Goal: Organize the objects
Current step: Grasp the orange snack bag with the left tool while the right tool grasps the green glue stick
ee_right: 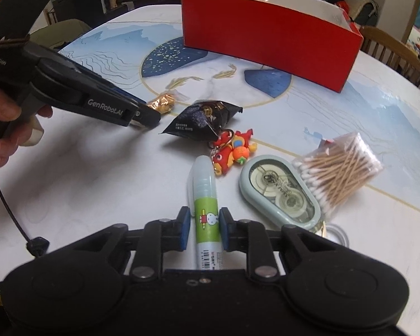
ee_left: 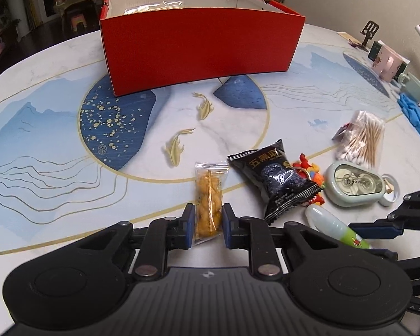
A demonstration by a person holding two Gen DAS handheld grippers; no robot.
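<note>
In the left wrist view, the left hand-held gripper [ee_left: 208, 225] straddles a clear-wrapped packet of golden twisted snack [ee_left: 209, 202] lying on the marble-patterned worktop [ee_left: 56, 145]; its blue pads [ee_left: 189, 221] sit just beside the wrapper on either side, and whether they press it cannot be told. Just right of the packet lies a black foil snack pouch [ee_left: 275, 180], partly covering a red and orange fish keychain [ee_left: 308, 168]. Further right are a pale green oval correction-tape dispenser [ee_left: 355, 183] and a clear bag of wooden cotton swabs [ee_left: 361, 138]. An open red cardboard box [ee_left: 201, 53] with a white inside stands at the far middle. In the right wrist view, the right hand-held gripper [ee_right: 201, 229] has a green-labelled glue stick with a translucent cap [ee_right: 203, 193] between its parted fingers, the pads close to the barrel but contact unclear. The keychain [ee_right: 233, 149] lies just beyond the cap, the dispenser [ee_right: 280, 190] to the right, touching the swabs [ee_right: 340, 168]. The left hand-held gripper [ee_right: 151, 116] reaches in from the left at the golden packet [ee_right: 162, 103], with the pouch [ee_right: 203, 119] near it and the box [ee_right: 271, 47] far behind.
</note>
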